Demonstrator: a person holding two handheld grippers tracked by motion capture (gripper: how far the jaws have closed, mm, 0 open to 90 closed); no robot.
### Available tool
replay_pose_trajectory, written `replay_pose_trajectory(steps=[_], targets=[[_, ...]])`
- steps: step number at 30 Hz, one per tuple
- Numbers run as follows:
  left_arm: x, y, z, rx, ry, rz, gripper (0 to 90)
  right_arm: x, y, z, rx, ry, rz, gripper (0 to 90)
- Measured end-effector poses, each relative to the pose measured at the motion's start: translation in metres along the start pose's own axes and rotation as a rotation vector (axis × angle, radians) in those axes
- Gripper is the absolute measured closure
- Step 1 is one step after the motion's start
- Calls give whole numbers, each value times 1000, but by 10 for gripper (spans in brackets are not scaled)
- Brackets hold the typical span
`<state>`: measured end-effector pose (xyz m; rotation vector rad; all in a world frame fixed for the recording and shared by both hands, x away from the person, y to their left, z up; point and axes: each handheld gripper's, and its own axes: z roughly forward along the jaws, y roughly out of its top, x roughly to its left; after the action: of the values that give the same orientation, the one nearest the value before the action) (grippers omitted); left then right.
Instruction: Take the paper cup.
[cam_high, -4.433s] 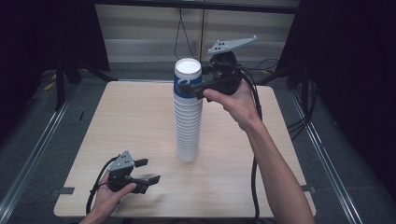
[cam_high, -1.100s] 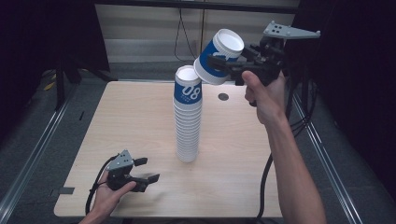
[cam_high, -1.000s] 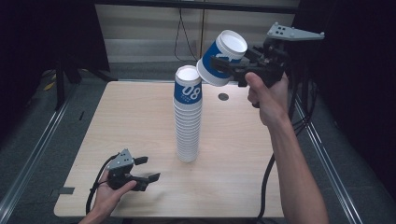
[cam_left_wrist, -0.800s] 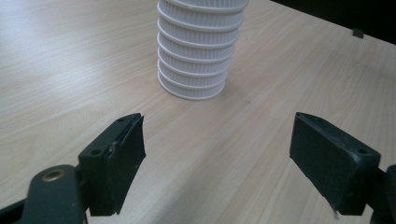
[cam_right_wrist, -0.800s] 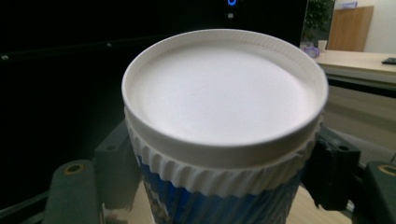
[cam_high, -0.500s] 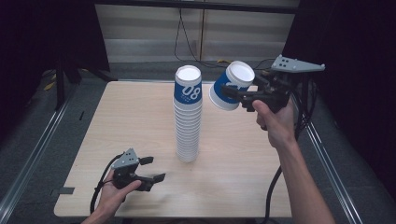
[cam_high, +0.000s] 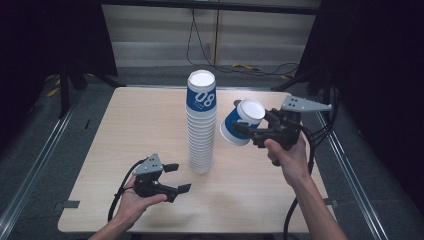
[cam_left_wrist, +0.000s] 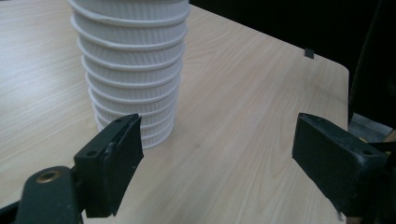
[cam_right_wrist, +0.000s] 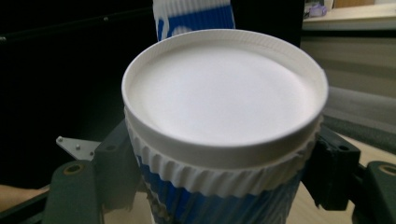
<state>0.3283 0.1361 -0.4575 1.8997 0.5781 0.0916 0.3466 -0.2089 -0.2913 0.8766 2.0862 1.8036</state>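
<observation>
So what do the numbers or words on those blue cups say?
"08" – white figures on the blue band of the top cup of the stack.
Small white print under that "08": too small to read.
Held cup in the right tongs: white marks on its blue side, in the right gripper view as well, too blurred and hidden to read.

A tall stack of ribbed paper cups with a blue-banded top cup (cam_high: 201, 125) stands upright near the middle of the pale wooden table (cam_high: 125, 130). To its right, held off the tabletop and tilted, a single blue-and-white ribbed paper cup (cam_high: 241, 123) sits between the jaws of the right gripper (cam_high: 245, 131). The left gripper (cam_high: 176, 178) rests at the near left, just beside the stack's base, apart from it.
</observation>
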Motion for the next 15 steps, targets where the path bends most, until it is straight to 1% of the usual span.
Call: replay_pose_trajectory(steps=[1,2,3,4,5,6,8,9,10,11,13,14,15], targets=[[-1,1,2,8,4,9,161,0,-5,2,6,2,-10,251],[-2,5,5,15,-19,6,161,1,-9,4,13,3,-7,250],[-2,5,5,15,-19,6,161,1,-9,4,13,3,-7,250],[-3,7,7,18,-20,11,161,1,-13,5,18,6,-3,250],[-3,10,9,21,-22,26,160,2,-16,7,22,11,-7,250],[-4,12,10,17,-25,25,159,4,-20,9,23,18,-2,250],[-6,16,11,4,-28,28,160,6,-28,13,27,23,-9,249],[-6,18,12,8,-35,39,160,7,-31,14,34,27,-14,250],[-8,20,12,-2,-41,33,161,8,-34,15,40,36,-13,250],[-8,20,13,-8,-41,34,163,10,-42,19,43,53,-2,250],[-10,20,14,-25,-51,38,163,11,-44,20,46,58,4,251],[-11,20,13,-30,-44,46,163,11,-47,22,46,66,13,251],[-12,19,14,-44,-46,49,163,12,-51,24,54,76,21,251]])
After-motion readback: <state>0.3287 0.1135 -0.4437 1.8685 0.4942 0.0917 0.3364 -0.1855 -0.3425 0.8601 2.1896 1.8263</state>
